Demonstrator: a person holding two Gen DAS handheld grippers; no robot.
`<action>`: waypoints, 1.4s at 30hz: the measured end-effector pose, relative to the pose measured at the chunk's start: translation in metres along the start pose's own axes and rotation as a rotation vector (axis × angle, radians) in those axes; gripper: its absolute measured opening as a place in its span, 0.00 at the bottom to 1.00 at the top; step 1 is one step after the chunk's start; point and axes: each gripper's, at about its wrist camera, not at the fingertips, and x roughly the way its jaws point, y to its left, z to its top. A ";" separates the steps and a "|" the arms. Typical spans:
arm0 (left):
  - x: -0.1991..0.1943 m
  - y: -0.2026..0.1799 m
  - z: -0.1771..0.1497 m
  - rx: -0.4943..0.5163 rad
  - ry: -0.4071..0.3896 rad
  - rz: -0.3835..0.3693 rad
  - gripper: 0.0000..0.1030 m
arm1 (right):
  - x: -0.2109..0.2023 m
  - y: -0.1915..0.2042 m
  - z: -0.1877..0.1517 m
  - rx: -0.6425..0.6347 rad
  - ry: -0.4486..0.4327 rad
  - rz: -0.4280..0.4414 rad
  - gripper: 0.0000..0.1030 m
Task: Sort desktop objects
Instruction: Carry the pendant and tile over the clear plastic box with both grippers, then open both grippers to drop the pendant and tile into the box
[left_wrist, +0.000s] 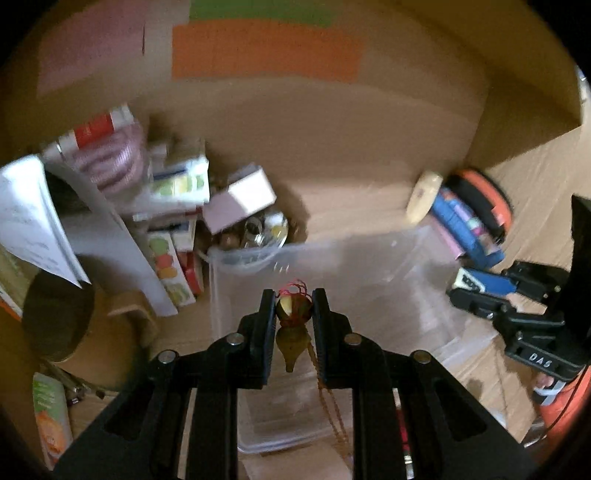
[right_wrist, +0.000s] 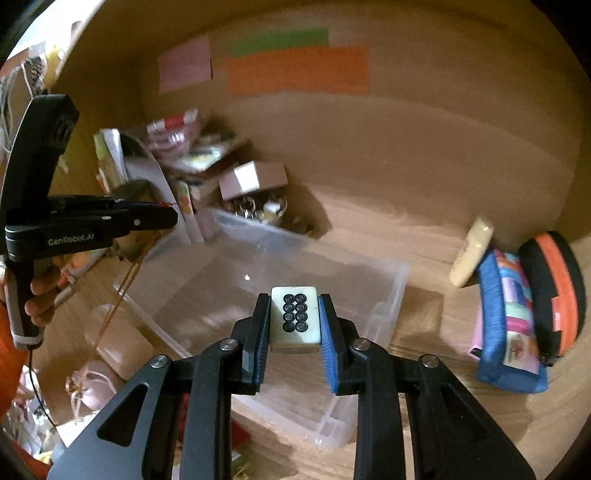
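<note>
Both grippers are loaded over the clear plastic bin (right_wrist: 384, 280) — left gripper (left_wrist: 294, 314) is clamped on a little gourd charm (left_wrist: 291, 314) with red cord, right gripper (right_wrist: 294, 319) is pinching a mahjong tile (right_wrist: 294, 317) just above the bin's near side.

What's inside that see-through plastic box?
The see-through box looks empty; its bare bottom shows through. The near end hides behind the tongs holding a mahjong tile, so I can't see there.
</note>
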 end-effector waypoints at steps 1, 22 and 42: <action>0.005 0.001 -0.001 0.003 0.019 0.005 0.18 | 0.006 0.000 0.000 -0.005 0.018 0.007 0.22; 0.058 -0.019 -0.018 0.123 0.202 0.043 0.18 | 0.067 0.009 0.001 -0.074 0.197 0.053 0.22; 0.015 -0.006 -0.009 0.089 0.107 0.057 0.60 | 0.030 0.007 0.003 -0.046 0.126 0.013 0.42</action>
